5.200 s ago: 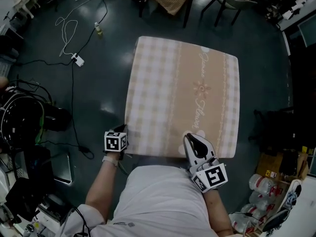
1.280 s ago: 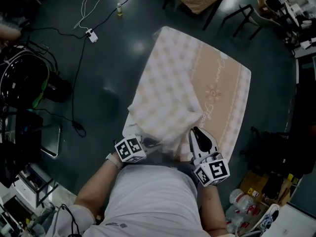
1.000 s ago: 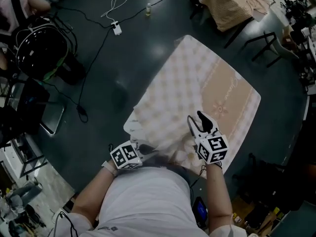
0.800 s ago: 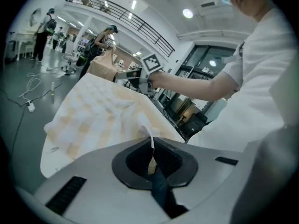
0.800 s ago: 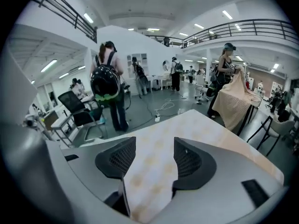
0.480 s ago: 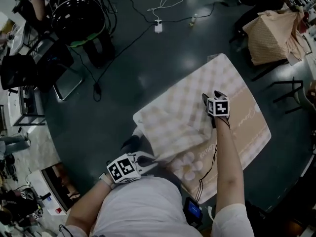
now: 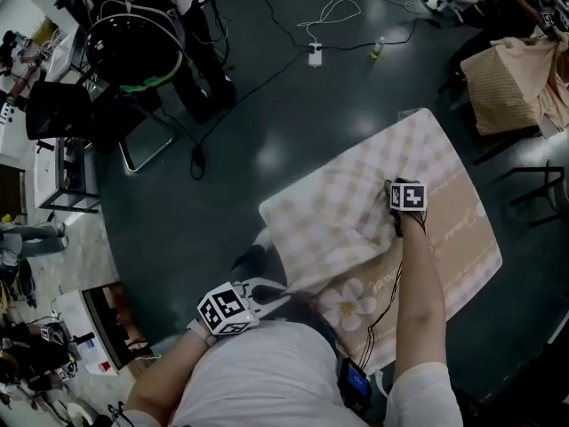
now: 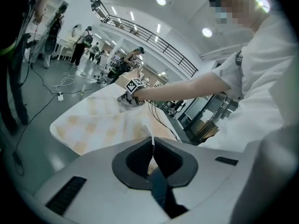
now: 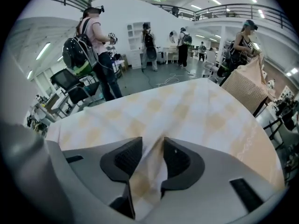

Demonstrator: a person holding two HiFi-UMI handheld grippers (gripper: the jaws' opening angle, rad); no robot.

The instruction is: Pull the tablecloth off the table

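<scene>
The tablecloth [image 7: 351, 198] lies on the counter, which it hides, set cornerwise to the person in the head view. A pale checked flap of it is doubled back over the plain beige band that runs along its right side. A white flower print [image 7: 342, 305] shows on the beige part close to the person's body. The left gripper [image 8: 152, 146] is held low by the near edge of the cloth, just in front of the person's torso. Its fingers [image 8: 135, 160] are pressed together on a thin edge of the fabric, which stands up between them as a narrow white strip. The right arm is stretched well out over the counter, and the right gripper [image 9: 150, 146] points steeply down onto the checked flap, near where that flap meets the beige band. Its fingers [image 9: 124, 160] have just been closing, and a tented ridge of checked cloth rises between them. They seem to be pinching it on both sides (the fold fills the gap, though the wide lens makes the contact hard to judge). Round the counter is dark floor [image 7: 222, 176], with a white cable and power strip [image 7: 311, 56] beyond the far corner. At the upper right, another beige cloth [image 7: 516, 83] is draped over a piece of furniture.
</scene>
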